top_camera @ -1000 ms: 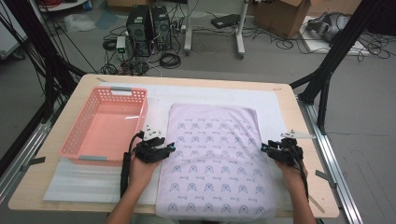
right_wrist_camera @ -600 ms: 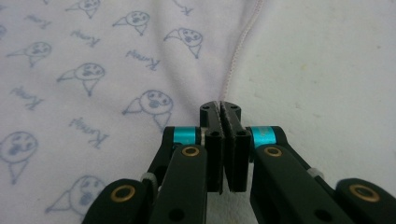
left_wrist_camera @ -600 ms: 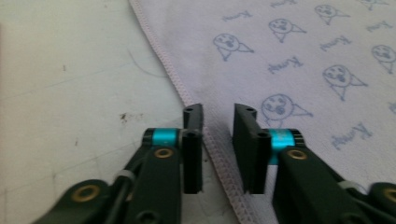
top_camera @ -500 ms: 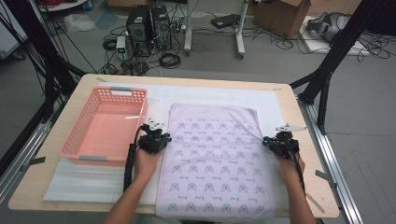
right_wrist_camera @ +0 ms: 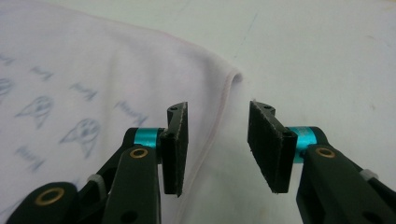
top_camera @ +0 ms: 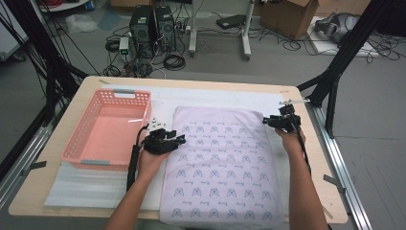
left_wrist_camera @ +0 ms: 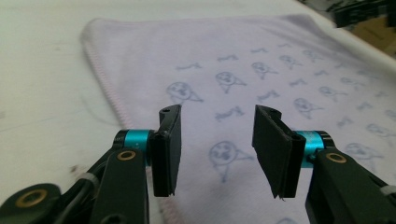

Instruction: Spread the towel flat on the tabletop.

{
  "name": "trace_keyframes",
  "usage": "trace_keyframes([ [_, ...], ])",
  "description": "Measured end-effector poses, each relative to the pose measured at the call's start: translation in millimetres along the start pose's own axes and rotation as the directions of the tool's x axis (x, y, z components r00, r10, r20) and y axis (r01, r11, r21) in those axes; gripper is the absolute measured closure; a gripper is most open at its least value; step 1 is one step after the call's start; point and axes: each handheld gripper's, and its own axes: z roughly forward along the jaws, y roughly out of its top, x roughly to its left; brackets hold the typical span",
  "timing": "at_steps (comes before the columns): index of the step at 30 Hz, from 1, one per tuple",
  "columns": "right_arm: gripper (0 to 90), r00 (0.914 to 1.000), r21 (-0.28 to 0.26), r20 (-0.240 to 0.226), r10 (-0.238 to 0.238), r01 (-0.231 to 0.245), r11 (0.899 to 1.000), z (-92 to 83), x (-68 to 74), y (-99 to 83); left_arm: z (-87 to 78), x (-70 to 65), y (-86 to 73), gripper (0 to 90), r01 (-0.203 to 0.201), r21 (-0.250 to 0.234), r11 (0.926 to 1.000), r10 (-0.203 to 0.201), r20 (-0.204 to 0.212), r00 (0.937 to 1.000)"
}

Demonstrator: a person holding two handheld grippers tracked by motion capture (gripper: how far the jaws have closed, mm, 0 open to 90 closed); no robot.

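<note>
High view: we see the towel [top_camera: 222, 165] flat on the table's middle, long axis running from the near edge toward the far edge, near end hanging at the near edge. Basket [top_camera: 107, 129] sits at the left edge, just beside the left gripper [top_camera: 172, 140].

Left gripper hovers at the towel's left edge, jaws pointing right over the cloth. Left gripper view: left gripper [left_wrist_camera: 217, 149] jaws have just been opening, gaping now, cloth below them, nothing pinched.

Right gripper [top_camera: 269, 121] is at the towel's far right corner. Right gripper view: right gripper [right_wrist_camera: 217, 144] jaws have just been opening, parted, and the towel [right_wrist_camera: 84, 93] hem runs up between them, corner just ahead, unpinched.

We judge the right gripper nearer a corner grab; the left needs to travel along its edge to the far left corner.
</note>
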Motion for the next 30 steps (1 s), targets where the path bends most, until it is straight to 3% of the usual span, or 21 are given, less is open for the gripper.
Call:
trace_keyframes([
  [4, 58.4, 0.9994, 0.01, 0.009, 0.034, -0.034, 0.999, 20.3, -8.0, 18.4, 5.1, 0.4, 5.8, 44.4, 0.006, 0.005, 1.0, -0.006, 0.042, 0.9991],
  [10, 56.0, 0.9986, 0.022, -0.025, 0.046, -0.045, 0.999, 48.1, -10.2, 32.5, 7.4, 1.6, 4.9, 39.2, 0.01, 0.021, 0.9997, -0.01, 0.016, 0.9998],
  [12, 61.3, 0.9996, 0.053, -0.005, 0.027, -0.027, 0.998, 57.9, -7.8, 33.2, 6.7, 1.9, 5.3, 39.2, 0.011, 0.03, 0.9995, -0.011, 0.002, 0.9999],
  [15, 72.7, 0.9993, 0.038, 0.029, 0.024, -0.025, 0.999, 59.6, -5.7, 32.9, 4.3, 2.5, 6.0, 39.7, 0.013, 0.041, 0.9991, -0.013, -0.007, 0.9999],
  [17, 85.0, 0.9999, 0.047, 0.013, -0.004, 0.004, 0.999, 58.9, -6.1, 33.9, 3.7, 3.5, 6.1, 39.8, 0.018, 0.041, 0.999, -0.017, -0.018, 0.9997],
  [18, 85.2, 0.9996, 0.049, 0.016, -0.024, 0.023, 0.999, 59.0, -5.3, 34.5, 3.6, 4.0, 6.1, 39.8, 0.021, 0.04, 0.999, -0.02, -0.024, 0.9995],
  [19, 85.4, 0.9971, 0.045, 0.054, -0.055, 0.052, 0.998, 58.9, -3.5, 34.9, 3.7, 4.2, 6.3, 39.8, 0.022, 0.036, 0.9991, -0.021, -0.03, 0.9993],
  [21, 84.7, 0.9884, 0.013, 0.115, -0.099, 0.099, 0.995, 57.9, 0.8, 35.2, 3.7, 3.8, 6.6, 39.8, 0.023, 0.031, 0.9993, -0.022, -0.039, 0.999],
  [22, 80.1, 0.9809, -0.007, 0.146, -0.129, 0.131, 0.991, 57.8, 4.0, 34.6, 3.7, 3.5, 6.6, 39.8, 0.023, 0.028, 0.9993, -0.022, -0.04, 0.999],
  [24, 69.5, 0.9509, -0.014, 0.243, -0.192, 0.201, 0.979, 57.2, 10.8, 34.4, 3.6, 2.9, 6.6, 39.8, 0.022, 0.03, 0.9993, -0.021, -0.042, 0.9989],
  [25, 64.1, 0.9308, -0.026, 0.31, -0.194, 0.212, 0.977, 54.7, 12.5, 35.3, 3.4, 2.7, 6.6, 39.8, 0.017, 0.032, 0.9994, -0.016, -0.045, 0.9988],
  [26, 65.7, 0.9285, -0.047, 0.331, -0.169, 0.195, 0.98, 50.6, 11.6, 36.3, 3.0, 2.8, 6.8, 39.8, 0.01, 0.036, 0.9993, -0.008, -0.05, 0.9987],
  [28, 70.2, 0.9456, -0.085, 0.304, -0.116, 0.148, 0.985, 42.9, 7.2, 38.0, 2.8, 2.8, 6.8, 39.8, 0.01, 0.031, 0.9995, -0.008, -0.054, 0.9985],
  [30, 77.7, 0.9701, -0.074, 0.221, -0.099, 0.118, 0.99, 39.3, 3.6, 38.0, 2.9, 3.0, 6.8, 41.7, -0.002, 0.026, 0.9997, 0.003, -0.057, 0.9984],
])
